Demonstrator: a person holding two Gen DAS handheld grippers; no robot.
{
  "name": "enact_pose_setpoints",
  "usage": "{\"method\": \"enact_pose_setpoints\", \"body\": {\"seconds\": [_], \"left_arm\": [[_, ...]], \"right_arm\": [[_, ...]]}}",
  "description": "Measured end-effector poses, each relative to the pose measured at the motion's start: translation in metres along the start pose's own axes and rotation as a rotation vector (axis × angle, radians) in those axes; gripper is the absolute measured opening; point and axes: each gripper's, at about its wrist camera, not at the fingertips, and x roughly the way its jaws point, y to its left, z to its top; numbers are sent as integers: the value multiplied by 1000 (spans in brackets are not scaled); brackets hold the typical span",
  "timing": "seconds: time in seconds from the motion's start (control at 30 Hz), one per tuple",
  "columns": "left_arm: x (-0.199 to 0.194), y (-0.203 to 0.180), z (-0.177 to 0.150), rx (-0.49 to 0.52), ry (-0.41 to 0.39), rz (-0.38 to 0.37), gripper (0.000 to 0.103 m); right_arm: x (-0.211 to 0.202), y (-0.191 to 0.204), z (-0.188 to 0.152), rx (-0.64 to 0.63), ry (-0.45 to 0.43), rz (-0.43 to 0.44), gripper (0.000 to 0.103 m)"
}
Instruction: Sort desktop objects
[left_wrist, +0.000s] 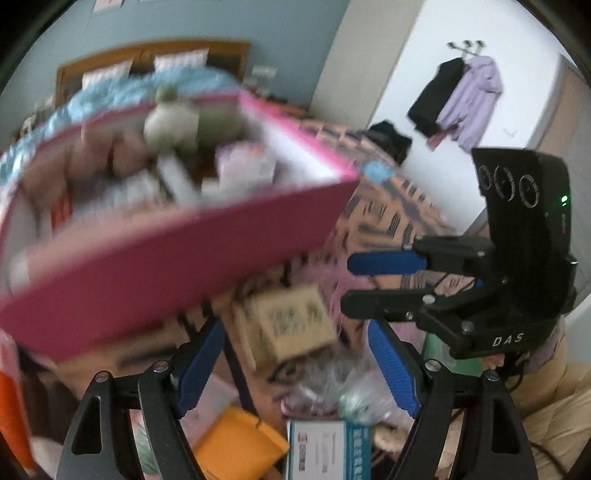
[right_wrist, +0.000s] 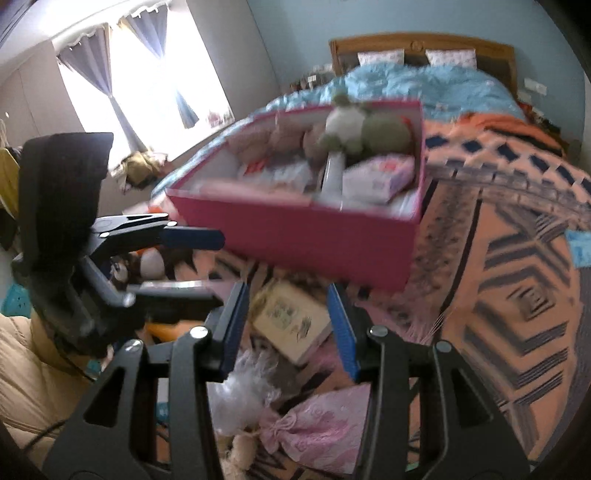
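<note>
Both grippers empty, jaws apart: left gripper (left_wrist: 295, 363), right gripper (right_wrist: 291, 328). Small cardboard box (right_wrist: 291, 321) lies on the blanket (right_wrist: 517, 277) straight ahead of both, below the pink box (right_wrist: 314, 236); right looks nearer.

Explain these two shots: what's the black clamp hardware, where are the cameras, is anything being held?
No robot: a person holds hand-held tongs in each hand, with a fisheye camera on each looking along its blue-padded fingers. The left view shows the left tongs below and the right tongs at the side; the right view shows them again, mirrored. Both are open and hold nothing. Ahead, on a patterned blanket, is a pink box holding a plush toy and packets. Nearer lie a small cardboard box and a pink pouch. The images are motion-blurred.
</note>
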Motion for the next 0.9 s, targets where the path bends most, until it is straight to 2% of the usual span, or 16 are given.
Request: {"method": "enact_pose_setpoints", "body": {"seconds": [0.1,0.23,0.4,0.53,0.73,0.9], "left_arm": [[15,10,-9,-47,41,15,81],[22,14,-13,-68,58,1,81],[31,12,-14,-63,70,-87,80],[37,7,-18,-54,87,-100,79],[34,-3,-23,-22,79,-175,79],[40,-13,-23,2,92,-200,78]], "right_arm": [[17,-4,-8,28,56,5,47],[22,-8,-20,69,77,22,47],[26,-13,-36,117,103,26,47],[29,-15,-45,132,127,19,46],[28,-16,-47,116,129,-15,39],[31,-19,-45,105,122,-56,35]]}}
